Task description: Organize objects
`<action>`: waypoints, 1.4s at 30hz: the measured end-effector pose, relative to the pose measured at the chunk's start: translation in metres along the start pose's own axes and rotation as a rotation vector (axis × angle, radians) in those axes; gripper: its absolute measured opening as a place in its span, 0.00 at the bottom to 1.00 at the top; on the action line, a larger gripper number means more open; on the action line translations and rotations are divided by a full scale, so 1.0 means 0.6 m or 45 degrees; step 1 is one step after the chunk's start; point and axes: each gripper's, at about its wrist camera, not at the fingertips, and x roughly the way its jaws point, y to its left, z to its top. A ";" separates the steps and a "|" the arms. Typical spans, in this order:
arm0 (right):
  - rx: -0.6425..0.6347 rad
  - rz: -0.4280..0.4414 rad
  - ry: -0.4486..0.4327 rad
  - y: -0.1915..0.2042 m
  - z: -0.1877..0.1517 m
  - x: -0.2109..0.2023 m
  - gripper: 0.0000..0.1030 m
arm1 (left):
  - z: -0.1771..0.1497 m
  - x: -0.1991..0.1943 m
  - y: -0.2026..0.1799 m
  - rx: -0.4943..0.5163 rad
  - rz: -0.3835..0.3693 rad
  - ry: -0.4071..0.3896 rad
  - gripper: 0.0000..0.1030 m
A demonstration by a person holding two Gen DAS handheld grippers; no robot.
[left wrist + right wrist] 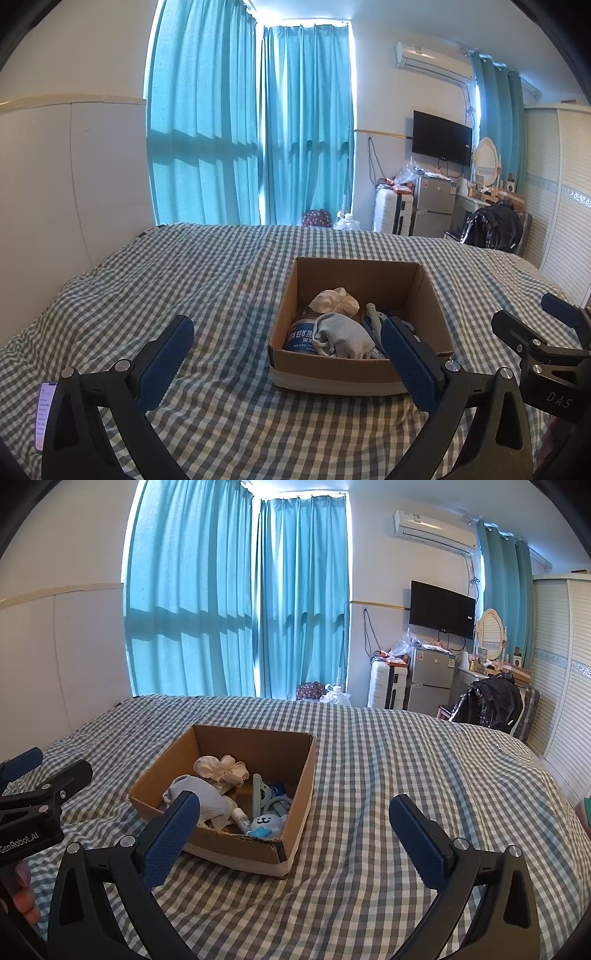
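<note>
An open cardboard box [354,369] [229,843] stands on the checked bed. Inside lie a cream scrunchie [334,300] [221,770], a grey rolled sock [345,336] [207,797], a blue-labelled container [301,338], a pale green clip [258,790], a small white tube [242,819] and a blue plush face [267,825]. My left gripper [286,360] is open and empty, just in front of the box. My right gripper [295,836] is open and empty, over the box's near right corner. Each gripper shows at the edge of the other's view.
A lit phone [44,417] lies on the checked bedspread [406,768] at the near left. Beyond the bed stand teal curtains [251,129], a small fridge [434,205], a wall TV [441,137] and a chair with a black jacket [487,701].
</note>
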 end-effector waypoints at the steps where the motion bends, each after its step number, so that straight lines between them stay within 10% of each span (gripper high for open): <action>1: 0.002 0.001 0.001 0.000 0.000 0.000 1.00 | 0.001 0.001 0.001 0.000 0.000 0.000 1.00; 42: -0.007 0.013 0.028 0.007 -0.007 0.005 1.00 | -0.001 0.000 0.003 0.007 0.021 0.006 1.00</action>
